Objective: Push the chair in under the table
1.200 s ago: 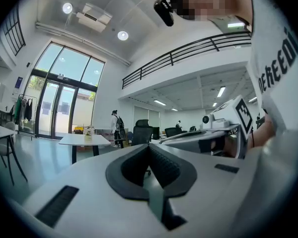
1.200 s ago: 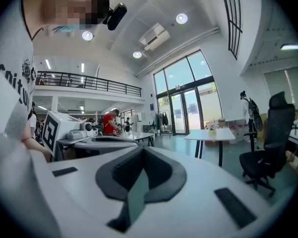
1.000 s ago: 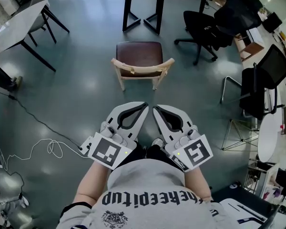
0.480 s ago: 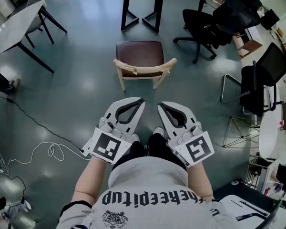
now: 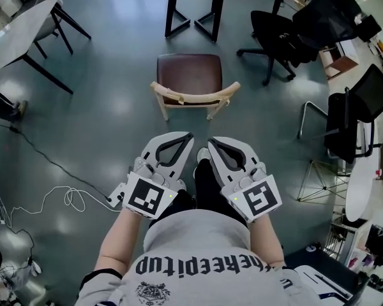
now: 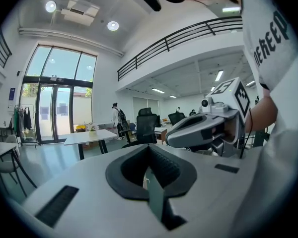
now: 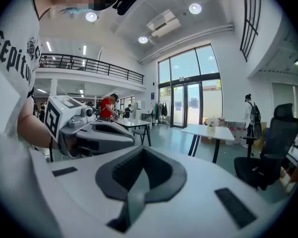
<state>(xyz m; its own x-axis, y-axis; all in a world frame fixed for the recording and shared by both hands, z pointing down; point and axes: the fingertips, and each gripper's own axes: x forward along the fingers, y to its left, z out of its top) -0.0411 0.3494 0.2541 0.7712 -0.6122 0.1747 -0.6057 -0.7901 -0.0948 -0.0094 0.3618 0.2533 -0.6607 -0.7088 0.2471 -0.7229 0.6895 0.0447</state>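
Note:
A wooden chair with a dark brown seat [image 5: 188, 74] and a curved pale backrest [image 5: 195, 96] stands on the floor, its back towards me. Its seat points at the white table with black legs [image 5: 195, 8] at the top of the head view. A strip of floor lies between chair and table. My left gripper [image 5: 190, 134] and right gripper [image 5: 210, 142] hang side by side below the backrest, apart from it, both shut and empty. In the left gripper view the jaws [image 6: 148, 145] meet with nothing between them. The right gripper view shows the same [image 7: 143, 147].
Black office chairs [image 5: 287, 34] stand at the right near a monitor [image 5: 370, 91] and a metal-framed chair [image 5: 319, 126]. A second white table [image 5: 16, 27] is at the upper left. A white cable [image 5: 57, 199] loops on the floor at the left.
Both grippers have drifted slightly, staying side by side and shut. A dark leg has stepped forward between them. The chair keeps its place by the table.

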